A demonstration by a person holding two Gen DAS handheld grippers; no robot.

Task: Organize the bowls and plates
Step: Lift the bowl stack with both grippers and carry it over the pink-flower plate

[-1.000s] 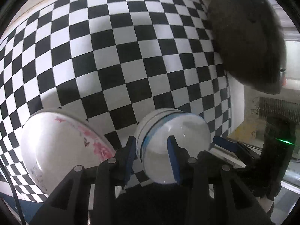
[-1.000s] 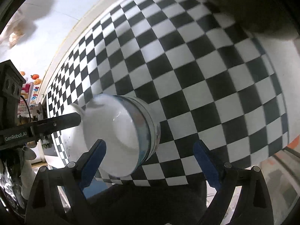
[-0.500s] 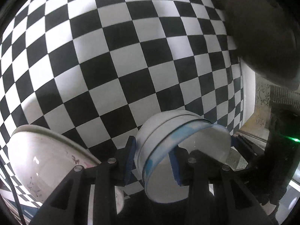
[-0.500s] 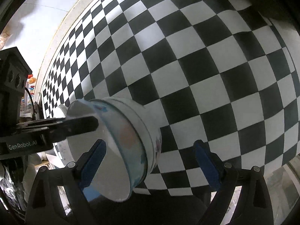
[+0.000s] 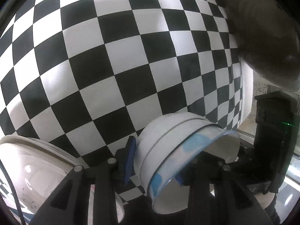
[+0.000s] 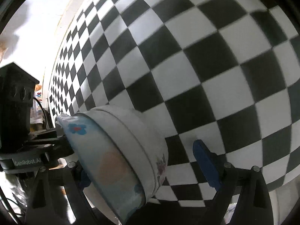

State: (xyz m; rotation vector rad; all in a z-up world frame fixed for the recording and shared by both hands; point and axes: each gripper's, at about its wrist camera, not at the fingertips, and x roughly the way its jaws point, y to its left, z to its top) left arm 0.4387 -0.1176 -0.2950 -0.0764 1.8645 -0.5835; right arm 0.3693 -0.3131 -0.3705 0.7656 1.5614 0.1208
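A white bowl with a blue rim hangs tilted on its side just above the checkered tablecloth. My left gripper is shut on its wall, one pad outside and one inside. In the right wrist view the same bowl shows blue and peach flowers. My right gripper straddles the bowl and its jaws are closing. Its right pad still stands clear of the bowl, and its left finger is mostly hidden behind it. The left gripper's body reaches in from the left.
A second white bowl with pink flowers sits at the lower left, beside my left gripper. A dark rounded thing fills the upper right. The table's right edge is near. The right gripper's body stands at the right.
Both grippers have sunk toward the tablecloth, so the checks look larger. The bowl has tipped further onto its side, and the right gripper's fingers now reach around it.
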